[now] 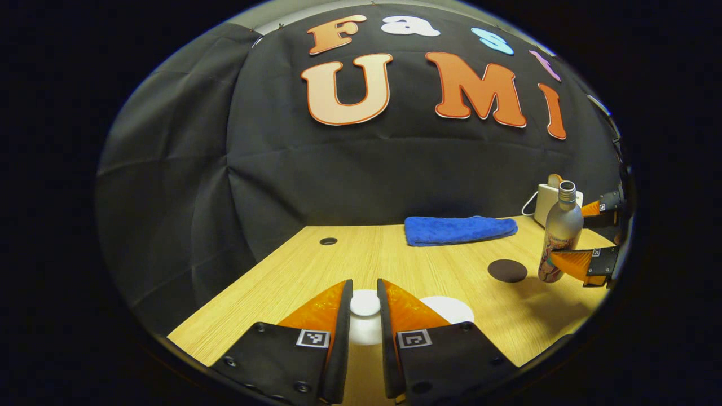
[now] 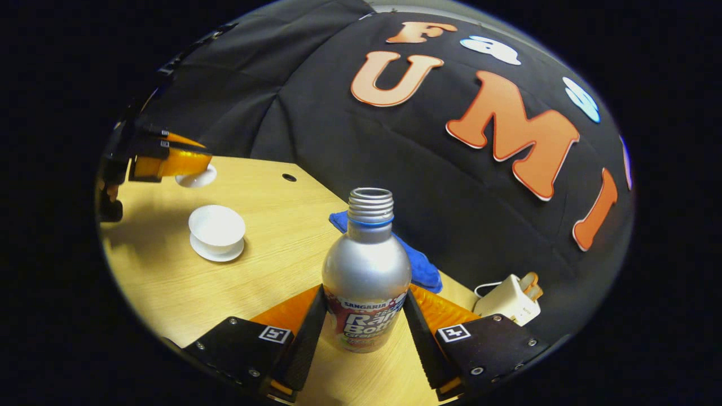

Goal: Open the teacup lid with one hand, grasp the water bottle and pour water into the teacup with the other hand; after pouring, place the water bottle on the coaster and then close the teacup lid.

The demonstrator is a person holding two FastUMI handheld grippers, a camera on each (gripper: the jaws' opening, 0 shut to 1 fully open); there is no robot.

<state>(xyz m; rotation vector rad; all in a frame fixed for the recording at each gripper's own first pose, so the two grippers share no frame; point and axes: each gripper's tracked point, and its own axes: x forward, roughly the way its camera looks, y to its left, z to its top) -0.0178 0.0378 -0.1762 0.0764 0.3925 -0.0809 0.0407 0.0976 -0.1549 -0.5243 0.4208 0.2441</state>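
Observation:
My left gripper [image 1: 365,287] is shut on the knob of the white teacup lid [image 1: 365,304]. In the right gripper view this gripper [image 2: 169,158] holds the lid [image 2: 196,177] up at the far left, beyond the uncovered white teacup [image 2: 217,225] on its saucer. My right gripper [image 2: 365,293] is shut on the silver water bottle [image 2: 366,270], which is uncapped and nearly upright. The left gripper view shows the bottle [image 1: 558,237] just right of the dark round coaster [image 1: 507,270]. Whether its base touches the table I cannot tell.
A folded blue towel [image 1: 459,229] lies near the back wall on the wooden table [image 1: 428,265]. A white charger [image 1: 547,203] with a cable stands behind the bottle. A small round hole [image 1: 328,241] sits at the table's back left. The front edge is close under my left gripper.

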